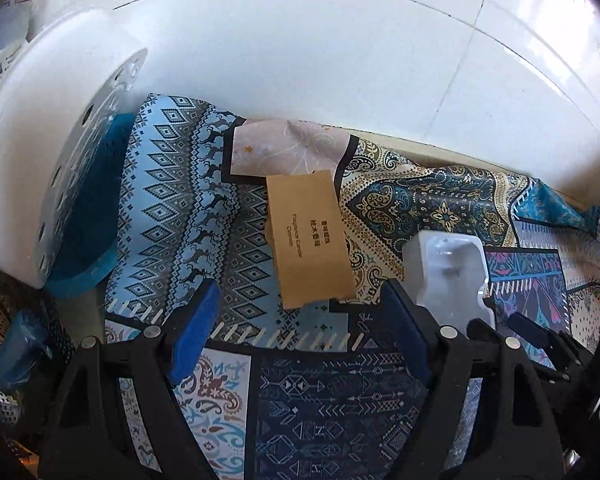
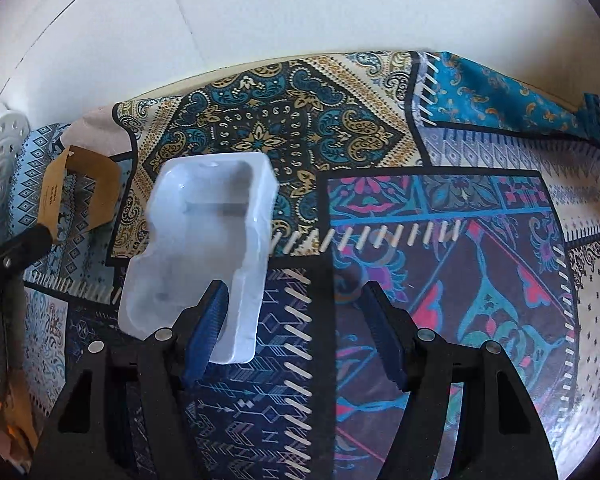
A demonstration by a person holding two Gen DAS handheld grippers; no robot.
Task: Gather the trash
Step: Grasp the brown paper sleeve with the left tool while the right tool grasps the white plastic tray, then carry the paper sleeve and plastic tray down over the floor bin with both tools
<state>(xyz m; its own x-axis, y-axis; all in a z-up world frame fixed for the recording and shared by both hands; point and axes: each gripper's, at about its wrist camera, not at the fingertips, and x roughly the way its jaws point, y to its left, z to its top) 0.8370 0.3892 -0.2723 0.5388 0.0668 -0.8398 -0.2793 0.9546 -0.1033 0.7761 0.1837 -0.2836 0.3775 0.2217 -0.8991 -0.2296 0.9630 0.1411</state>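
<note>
A brown cardboard sleeve [image 1: 310, 236] with printed text lies on the patterned tablecloth [image 1: 180, 208], just ahead of my open left gripper [image 1: 300, 312]. It also shows in the right wrist view [image 2: 80, 192], open-ended, at the far left. A clear plastic blister tray [image 2: 208, 256] lies on the cloth. My right gripper [image 2: 296, 320] is open, with its left finger [image 2: 208, 328] inside the tray's near end and the tray wall between the jaws. The tray [image 1: 448, 272] also shows in the left wrist view, beside my left gripper's right finger [image 1: 404, 324].
A white perforated plastic lid or basket [image 1: 52, 152] and a blue basket [image 1: 96, 208] stand at the left. A metal mesh bin with a blue bag [image 1: 16, 344] sits at lower left. White tiled floor [image 1: 340, 48] lies beyond the table's far edge.
</note>
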